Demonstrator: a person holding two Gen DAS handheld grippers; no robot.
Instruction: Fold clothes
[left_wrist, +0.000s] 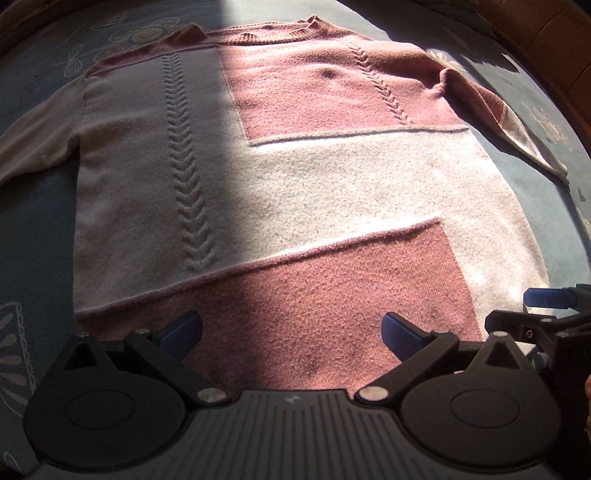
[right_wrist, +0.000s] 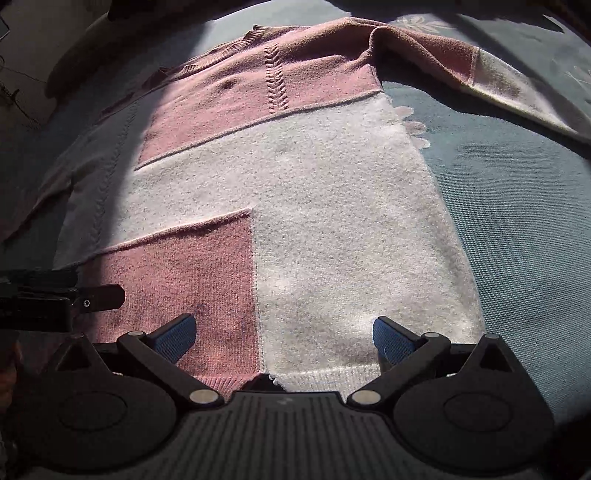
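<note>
Sweater (left_wrist: 295, 184) laid out flat, front up, on a blue-grey sheet (left_wrist: 37, 229) with pale flower prints. It's a pink and cream block knit: pink across the chest and collar, cream through the middle, and a pink patch at the hem on one side. The collar (left_wrist: 273, 31) sits at the far end, the hem nearest the cameras. A raised braid stitch (left_wrist: 184, 158) runs down the cream panel on the left, and a shorter one shows on the pink chest. One sleeve (left_wrist: 33, 144) trails off to the left, flat on the sheet. The other sleeve (right_wrist: 491, 74) angles off to the right, bunched a little at the shoulder, pink near the body and cream toward the cuff. A hard band of sunlight covers the right half of the sweater; the left half is in shade.

Left gripper (left_wrist: 291, 332) hangs over the pink hem patch, jaws spread wide, blue pads showing, nothing between them. Whether the fingertips touch the knit I can't tell. Right gripper (right_wrist: 284, 334) is over the hem too, straddling the seam where pink meets cream, also spread wide and empty. The two sit side by side, each peeking into the edge of the other's view. A brown wooden edge (left_wrist: 561, 48) curves round beyond the sheet at far right.
</note>
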